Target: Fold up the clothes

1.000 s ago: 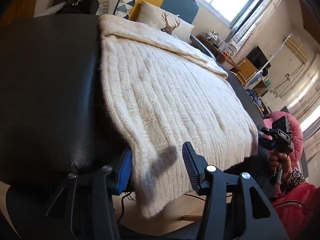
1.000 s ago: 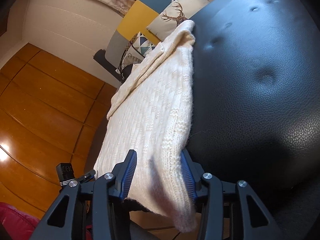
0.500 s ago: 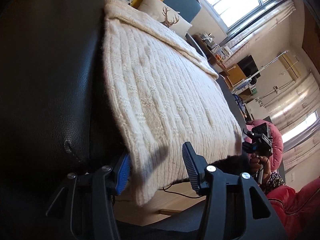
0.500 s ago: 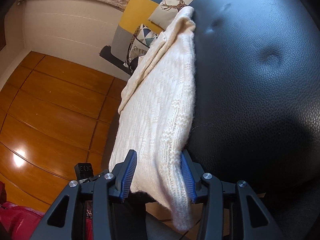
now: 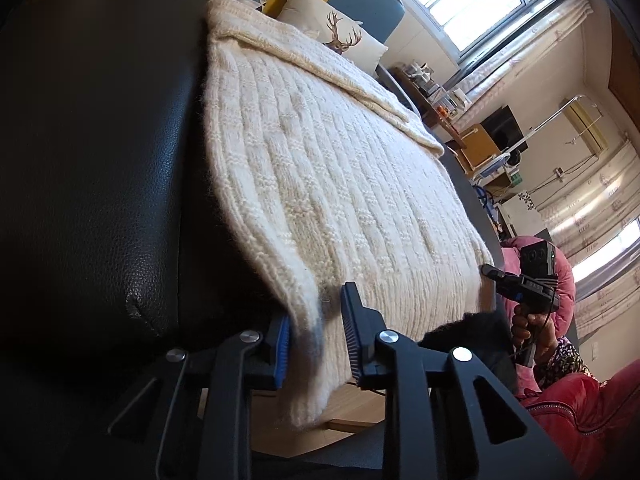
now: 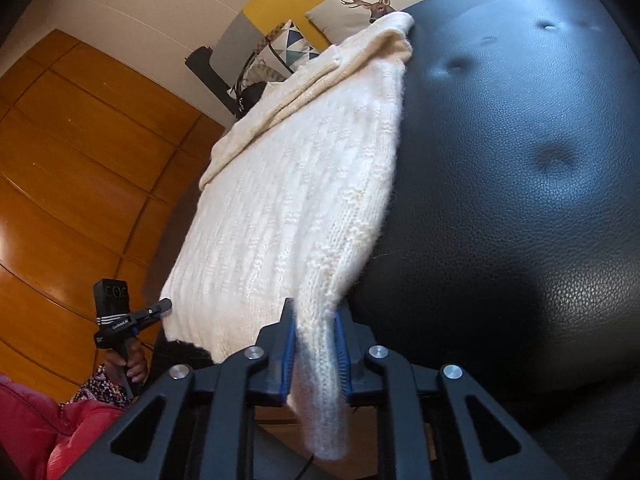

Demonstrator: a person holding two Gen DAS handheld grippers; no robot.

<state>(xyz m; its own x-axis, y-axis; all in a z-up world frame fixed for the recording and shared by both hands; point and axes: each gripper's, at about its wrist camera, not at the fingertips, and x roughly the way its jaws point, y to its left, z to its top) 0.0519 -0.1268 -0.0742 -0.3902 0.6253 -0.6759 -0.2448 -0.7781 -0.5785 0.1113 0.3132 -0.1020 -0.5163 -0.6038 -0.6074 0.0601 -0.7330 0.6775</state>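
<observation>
- A cream, rib-knit wool sweater [image 5: 320,184] is lying spread flat over a black, tufted leather seat [image 5: 92,168], with its hem hanging over the near edge.
- The left gripper [image 5: 316,340], black with blue ribbed pads, is sitting at the near-left corner of the sweater's hem; its 2 jaws have just been closing, and the corner of the knit is bunching between them.
- In the left wrist view the left pad is touching the cloth, while the right pad is standing just beside it with a thin shadowed gap, so the grip there is looking narrow but not fully pinched.
- The right gripper [image 6: 316,354] is clamping the opposite near corner of the sweater [image 6: 288,216]; its jaws have just been closing too, and both blue pads are pressing on the knit, with a tail of cloth drooping below them.
- Each gripper is showing in the other's view: the right one [image 5: 520,280] is appearing at the far hem corner with a hand [image 5: 532,328] wrapping its handle, and the left one [image 6: 154,310] is appearing likewise with a hand [image 6: 128,364] on its grip.
- A sleeve is lying folded across the far part of the sweater.
- A white cushion printed with a deer head [image 5: 340,36] is leaning beyond the seat, next to a cushion with a triangle pattern [image 6: 288,46].
- A red quilted jacket [image 5: 592,408] is filling the lower right of the left wrist view.
- Orange wooden wall panels [image 6: 80,152] are running along the left of the right wrist view.
</observation>
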